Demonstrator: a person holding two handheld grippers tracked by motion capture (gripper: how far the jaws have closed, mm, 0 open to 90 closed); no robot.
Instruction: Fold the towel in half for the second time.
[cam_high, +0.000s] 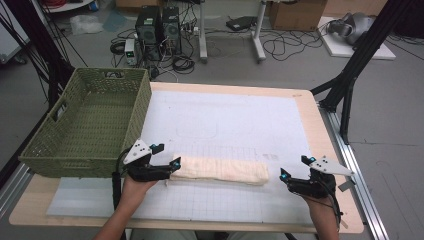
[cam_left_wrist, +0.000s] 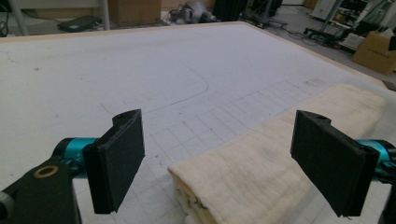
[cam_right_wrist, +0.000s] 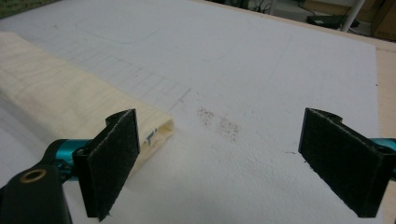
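Note:
A folded cream towel (cam_high: 220, 171) lies as a long strip on the white gridded mat (cam_high: 225, 120) near the table's front edge. My left gripper (cam_high: 167, 155) is at the towel's left end, open, with that end just ahead of its jaws and nothing pressed between them. In the left gripper view the towel (cam_left_wrist: 261, 168) runs away to the right between the wide-apart jaws of the left gripper (cam_left_wrist: 219, 116). My right gripper (cam_high: 295, 167) stands open just off the towel's right end. In the right gripper view its jaws (cam_right_wrist: 220, 114) frame bare mat, and the towel's end (cam_right_wrist: 51, 88) lies at the left.
A green woven basket (cam_high: 70, 150) with nothing in it stands at the table's left, overhanging the edge, close behind my left gripper. The wooden table (cam_high: 310, 115) borders the mat. Black frame legs, cables and computer boxes are on the floor beyond.

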